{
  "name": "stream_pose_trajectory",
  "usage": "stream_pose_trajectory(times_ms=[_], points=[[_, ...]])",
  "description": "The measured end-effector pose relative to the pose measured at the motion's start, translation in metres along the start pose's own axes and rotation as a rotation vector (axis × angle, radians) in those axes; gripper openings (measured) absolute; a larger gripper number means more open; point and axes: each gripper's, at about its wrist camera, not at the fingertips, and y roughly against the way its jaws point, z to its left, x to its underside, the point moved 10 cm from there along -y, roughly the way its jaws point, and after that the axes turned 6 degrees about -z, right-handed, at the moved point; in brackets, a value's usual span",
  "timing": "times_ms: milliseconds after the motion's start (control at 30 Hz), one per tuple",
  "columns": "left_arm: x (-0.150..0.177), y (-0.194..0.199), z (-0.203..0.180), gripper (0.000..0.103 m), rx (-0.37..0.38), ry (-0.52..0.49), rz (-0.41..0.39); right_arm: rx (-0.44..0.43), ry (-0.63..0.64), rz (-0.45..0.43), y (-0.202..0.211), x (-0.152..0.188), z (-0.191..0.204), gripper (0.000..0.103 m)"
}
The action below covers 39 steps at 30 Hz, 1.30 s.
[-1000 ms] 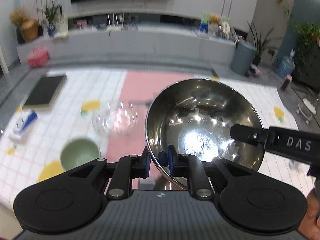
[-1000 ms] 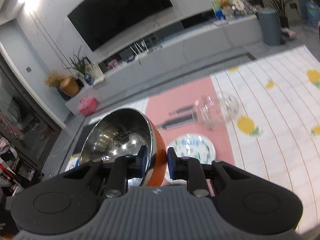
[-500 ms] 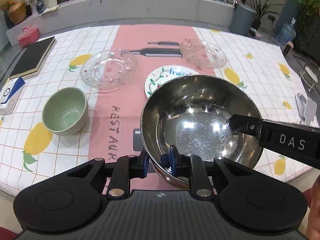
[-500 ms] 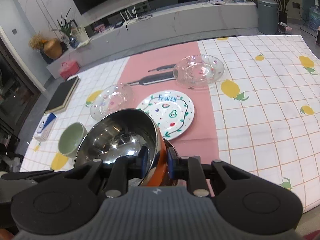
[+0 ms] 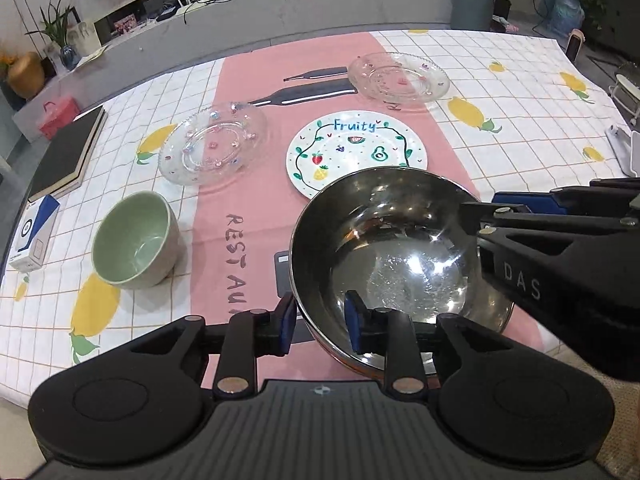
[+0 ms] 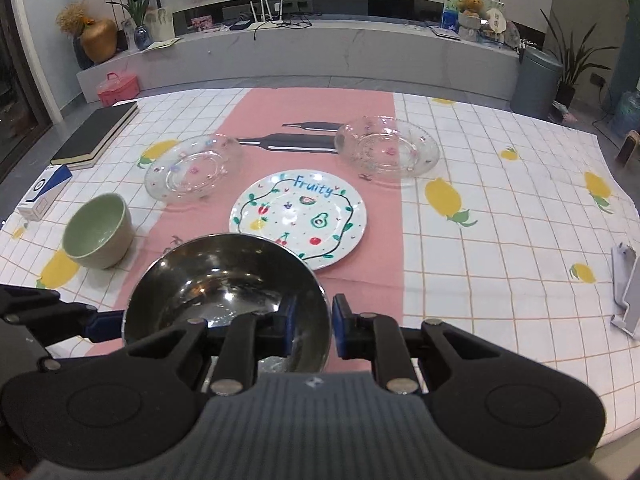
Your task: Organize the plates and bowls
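A steel bowl (image 5: 400,248) (image 6: 224,280) sits low at the table's near edge, on the pink strip. My left gripper (image 5: 319,322) straddles its near rim. Its jaws are opening, and the pads stand clear of the wall. My right gripper (image 6: 314,326) is shut on the bowl's right rim, one pad inside and one outside. Beyond the bowl lies a white "Fruity" plate (image 5: 356,148) (image 6: 298,216). Two glass plates (image 5: 214,142) (image 5: 398,76) lie further back. A green bowl (image 5: 134,238) (image 6: 96,236) stands to the left.
A dark book (image 5: 66,156) and a small blue-and-white box (image 5: 34,236) lie at the table's left edge. A white stand (image 6: 628,292) rests near the right edge. The checked cloth (image 6: 500,240) on the right carries nothing else.
Both grippers have sunk toward the table with the steel bowl and tipped downward. The left gripper's jaws have widened around the rim. The right gripper's hold is unchanged.
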Motion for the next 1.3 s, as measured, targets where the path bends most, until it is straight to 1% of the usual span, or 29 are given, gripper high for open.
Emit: stream_pose_trajectory(times_ms=[133,267,333,400,433,467,500,533,600,633,700,867,933,1033,1133,1200,1233,1300], points=[[0.001,-0.004,0.004,0.037,-0.02,0.005,0.022,0.009,-0.02,-0.001,0.0,0.0,-0.004,0.019],[0.002,-0.006,0.005,0.041,-0.021,-0.007,0.028,0.011,-0.021,-0.031,0.007,-0.006,-0.003,0.021],[0.0,-0.004,0.007,0.044,-0.02,-0.011,0.019,0.01,-0.027,-0.047,0.011,-0.01,-0.004,0.035],[-0.004,0.0,0.011,0.053,-0.023,-0.011,-0.002,0.007,-0.045,-0.057,0.015,-0.015,-0.005,0.037],[-0.007,0.003,0.013,0.056,-0.024,-0.009,-0.019,0.004,-0.061,-0.059,0.017,-0.017,-0.006,0.038],[-0.011,0.006,0.016,0.061,-0.026,-0.005,-0.039,-0.002,-0.082,-0.061,0.019,-0.019,-0.008,0.039],[-0.014,0.009,0.02,0.066,-0.031,0.001,-0.056,-0.011,-0.104,-0.062,0.022,-0.022,-0.008,0.045],[-0.017,0.013,0.025,0.067,-0.037,0.01,-0.072,-0.025,-0.122,-0.063,0.024,-0.025,-0.008,0.051],[-0.022,0.019,0.037,0.068,-0.046,0.032,-0.093,-0.043,-0.145,-0.064,0.028,-0.033,-0.006,0.057],[-0.024,0.021,0.043,0.069,-0.048,0.044,-0.097,-0.042,-0.15,-0.064,0.03,-0.037,-0.004,0.064],[-0.027,0.024,0.058,0.072,-0.051,0.078,-0.103,-0.03,-0.152,-0.071,0.036,-0.047,0.0,0.074],[-0.033,0.031,0.106,0.073,-0.072,0.195,-0.12,-0.023,-0.121,-0.118,0.055,-0.077,0.023,0.078],[-0.034,0.035,0.132,0.073,-0.079,0.273,-0.132,-0.035,-0.091,-0.127,0.056,-0.088,0.038,0.083],[-0.031,0.039,0.176,0.073,-0.106,0.384,-0.146,-0.045,-0.069,-0.095,0.047,-0.097,0.063,0.083],[-0.023,0.04,0.21,0.073,-0.117,0.453,-0.144,-0.095,-0.091,-0.058,0.032,-0.104,0.093,0.083],[-0.017,0.035,0.227,0.073,-0.111,0.492,-0.13,-0.128,-0.116,-0.03,0.017,-0.108,0.114,0.083],[-0.013,0.031,0.233,0.073,-0.103,0.512,-0.12,-0.116,-0.122,-0.02,0.009,-0.109,0.124,0.083],[-0.006,0.018,0.243,0.072,-0.088,0.546,-0.104,-0.08,-0.095,-0.02,-0.009,-0.111,0.144,0.083]])
